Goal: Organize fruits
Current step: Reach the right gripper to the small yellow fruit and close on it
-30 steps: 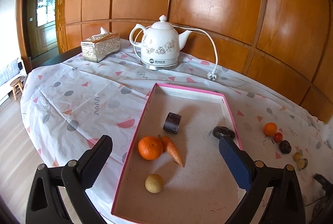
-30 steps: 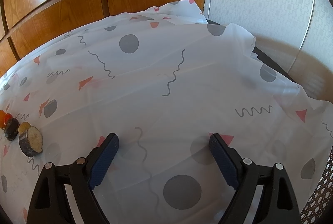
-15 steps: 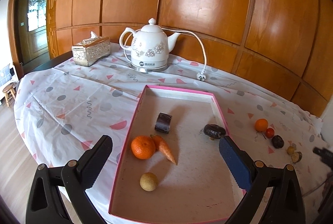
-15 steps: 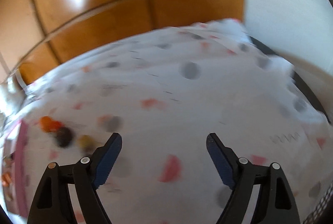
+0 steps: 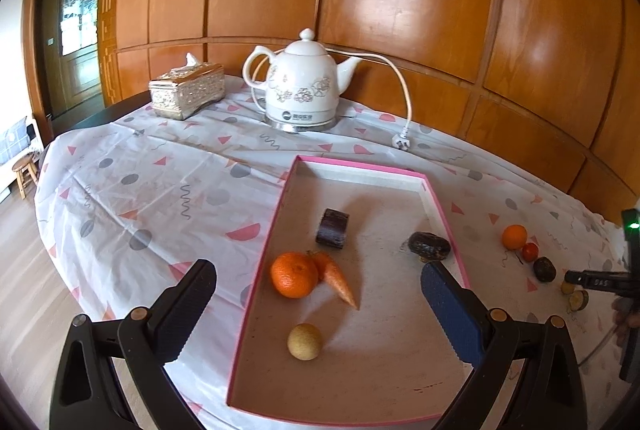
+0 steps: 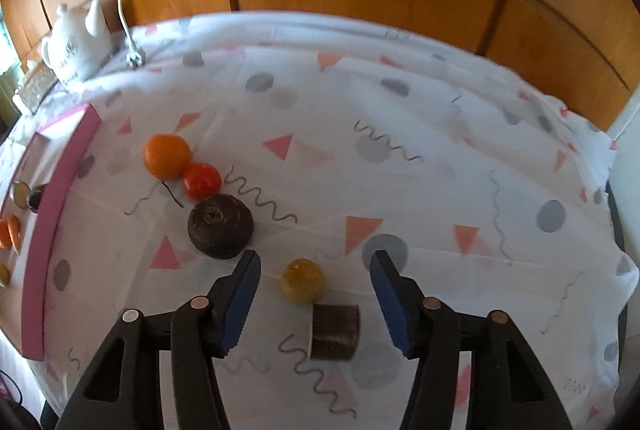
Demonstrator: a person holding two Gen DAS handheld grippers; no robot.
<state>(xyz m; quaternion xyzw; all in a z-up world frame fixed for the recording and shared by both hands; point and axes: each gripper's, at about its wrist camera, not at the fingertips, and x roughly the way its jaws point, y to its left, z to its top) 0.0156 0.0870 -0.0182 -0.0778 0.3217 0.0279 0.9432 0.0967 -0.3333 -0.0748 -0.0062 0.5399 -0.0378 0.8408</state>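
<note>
My left gripper (image 5: 316,274) hangs open over a pink-rimmed tray (image 5: 280,198). The tray holds an orange (image 5: 294,280), a carrot (image 5: 338,280), a small yellow fruit (image 5: 305,341), a dark cut piece (image 5: 333,228) and a dark oblong fruit (image 5: 429,245). My right gripper (image 6: 315,258) points down at the cloth with its jaws closing. A small yellow-brown fruit (image 6: 302,280) lies between its fingers, untouched by the pads. A dark cut piece (image 6: 335,326) lies just nearer. Further off lie a dark round fruit (image 6: 220,226), a red fruit (image 6: 202,181) and an orange (image 6: 166,156).
A white kettle (image 5: 302,86) with its cord and plug (image 5: 402,141) and a silver tissue box (image 5: 186,90) stand at the back of the table. Wooden wall panels rise behind them. The tray's pink rim (image 6: 56,198) lies left of the loose fruit.
The right gripper has swung left across the cloth to the loose fruit, and its jaws have narrowed. The left gripper has stayed over the tray.
</note>
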